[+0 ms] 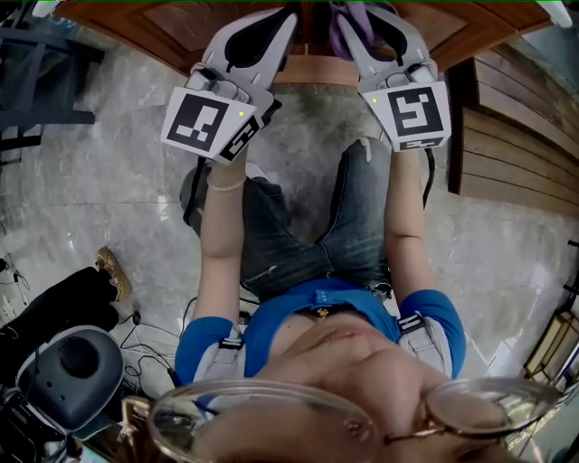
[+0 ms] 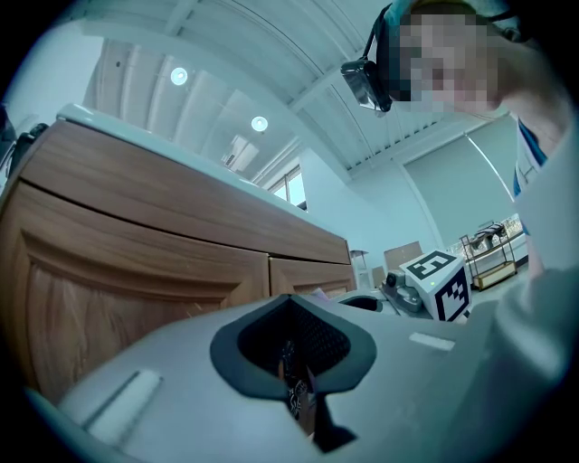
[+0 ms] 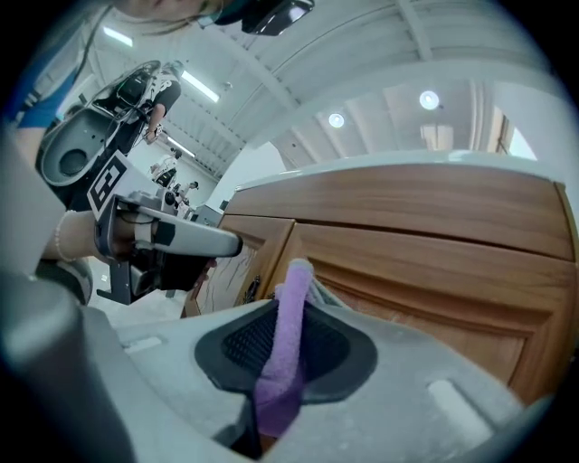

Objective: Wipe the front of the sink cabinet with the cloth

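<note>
1. Two grippers point at the sink cabinet [image 1: 163, 27], up at 12 o'clock in the head view. Your right gripper [image 3: 282, 384] is squeezing the purple cloth [image 3: 291, 307]. The cloth is close to the wood, but you can't tell if it touches.
2. Only a thin fold looks pinched. Rubbing hard could pull it out, so push softly.
3. Not much cloth pokes past the jaws. The hard tips could scratch the door.
4. Your left gripper [image 2: 294, 371] is closed on nothing. It sits at 9 o'clock from the right one and could block your wipe or bump the wood.
</note>
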### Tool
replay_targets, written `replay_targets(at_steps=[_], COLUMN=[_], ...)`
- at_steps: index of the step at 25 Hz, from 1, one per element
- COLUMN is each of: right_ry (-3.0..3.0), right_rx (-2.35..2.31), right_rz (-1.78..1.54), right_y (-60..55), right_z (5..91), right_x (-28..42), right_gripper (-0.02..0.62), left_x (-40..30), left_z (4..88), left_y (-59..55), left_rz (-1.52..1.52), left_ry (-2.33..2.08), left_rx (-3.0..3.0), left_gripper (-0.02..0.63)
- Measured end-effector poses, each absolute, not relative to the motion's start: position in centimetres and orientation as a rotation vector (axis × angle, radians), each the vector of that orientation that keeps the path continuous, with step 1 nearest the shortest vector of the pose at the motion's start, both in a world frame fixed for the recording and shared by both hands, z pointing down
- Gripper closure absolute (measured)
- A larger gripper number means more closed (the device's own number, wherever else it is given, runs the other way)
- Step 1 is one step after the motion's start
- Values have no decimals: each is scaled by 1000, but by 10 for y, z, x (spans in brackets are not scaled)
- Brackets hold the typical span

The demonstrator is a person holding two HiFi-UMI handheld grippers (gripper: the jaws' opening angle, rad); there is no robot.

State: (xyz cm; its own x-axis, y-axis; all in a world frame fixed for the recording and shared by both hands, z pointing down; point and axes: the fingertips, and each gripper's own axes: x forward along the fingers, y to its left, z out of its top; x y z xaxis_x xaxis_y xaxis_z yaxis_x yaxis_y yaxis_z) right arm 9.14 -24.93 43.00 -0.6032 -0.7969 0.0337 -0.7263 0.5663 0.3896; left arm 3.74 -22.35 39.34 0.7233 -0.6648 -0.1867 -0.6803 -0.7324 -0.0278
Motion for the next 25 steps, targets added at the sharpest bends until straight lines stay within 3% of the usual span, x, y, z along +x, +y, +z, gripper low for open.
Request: replay_targets(at_steps=[9, 25], right_ry=[-2576, -2523], right_rx=[1260, 1296], right_rz=[-400, -424], right_y=[-251, -254], right_z=[482, 485], right_x=[93, 124], right_gripper=[534, 532], left_x=[50, 59], left_z=[399, 413], left_y=[-229, -237], left_rz=[244, 189], left_ry=[1085, 1071], left_rx=[-2841, -2858], left_gripper=[606, 606])
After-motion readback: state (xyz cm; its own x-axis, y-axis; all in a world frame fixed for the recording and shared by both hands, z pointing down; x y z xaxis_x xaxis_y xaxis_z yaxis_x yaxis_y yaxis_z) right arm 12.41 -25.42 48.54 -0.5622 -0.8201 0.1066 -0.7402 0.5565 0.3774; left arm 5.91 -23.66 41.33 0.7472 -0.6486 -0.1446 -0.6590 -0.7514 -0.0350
